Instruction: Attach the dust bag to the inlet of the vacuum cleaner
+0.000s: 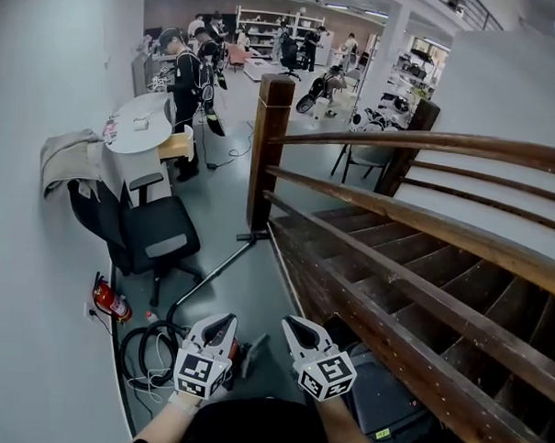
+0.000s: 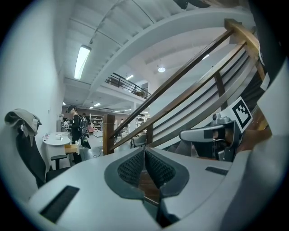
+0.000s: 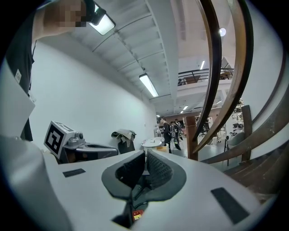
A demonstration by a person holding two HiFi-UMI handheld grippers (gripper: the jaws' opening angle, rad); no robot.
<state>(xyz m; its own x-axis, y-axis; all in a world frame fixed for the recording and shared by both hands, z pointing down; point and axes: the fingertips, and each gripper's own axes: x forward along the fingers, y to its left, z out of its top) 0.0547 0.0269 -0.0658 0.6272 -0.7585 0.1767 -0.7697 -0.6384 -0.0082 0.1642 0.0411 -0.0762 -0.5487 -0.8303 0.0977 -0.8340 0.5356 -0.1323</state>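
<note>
While both grippers are held side by side at the bottom centre of the head view, the left gripper [image 1: 220,325] and the right gripper [image 1: 300,329] are pointed roughly level toward the room. In the left gripper view the dark ribbed pads [image 2: 135,168] of the left gripper [image 2: 144,152] are seen pressed together, with nothing between them. In the right gripper view the jaws of the right gripper [image 3: 146,154] are likewise closed on nothing.

The vacuum cleaner's black hose [image 1: 145,346] is coiled on the grey floor at the lower left of the head view, just left of the left gripper. Its long tube [image 1: 216,270] is laid diagonally from the hose up toward the foot of a wooden post [image 1: 268,151]. A dark and red part is partly seen between the grippers; whether it is the cleaner's body cannot be told. The dust bag cannot be made out in any view.

A black office chair [image 1: 153,233] is placed at the left, with a red fire extinguisher [image 1: 111,301] against the wall below it. A wooden stair railing [image 1: 419,144] is stretched across the right half. A round white table [image 1: 139,127] and a person [image 1: 185,83] are seen in the upper left.
</note>
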